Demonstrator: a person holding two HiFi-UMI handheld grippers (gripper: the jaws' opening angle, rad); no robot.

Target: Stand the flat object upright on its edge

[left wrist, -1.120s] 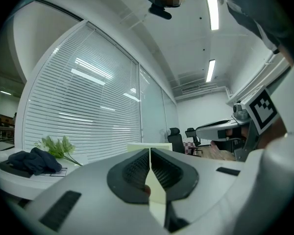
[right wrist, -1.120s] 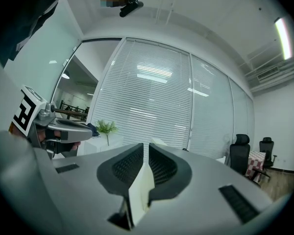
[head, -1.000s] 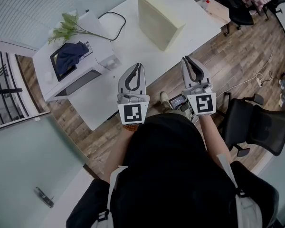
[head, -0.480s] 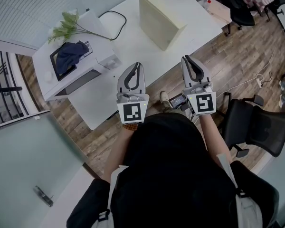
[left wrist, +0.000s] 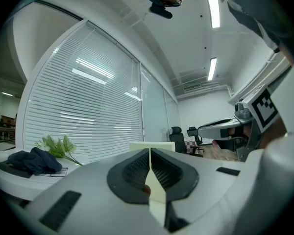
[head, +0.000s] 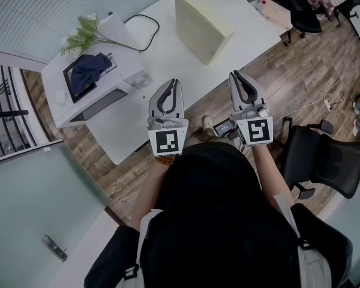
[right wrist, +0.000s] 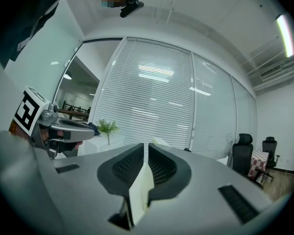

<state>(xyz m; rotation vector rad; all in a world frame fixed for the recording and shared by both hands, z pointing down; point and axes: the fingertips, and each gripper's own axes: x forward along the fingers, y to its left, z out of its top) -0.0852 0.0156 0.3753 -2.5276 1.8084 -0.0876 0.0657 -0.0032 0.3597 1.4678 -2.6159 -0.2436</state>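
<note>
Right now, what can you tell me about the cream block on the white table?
The cream block is a plain, boxy slab, matt like foam or card, with a lighter top face and a shaded side. It stands alone on the white table, near its far end, touching only the tabletop.

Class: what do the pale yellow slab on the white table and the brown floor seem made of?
Pale yellow rectangular slab: likely foam or board, matte; uniform faces without glare. Brown plank floor: wood or wood-look laminate; grain and plank seams show.
</note>
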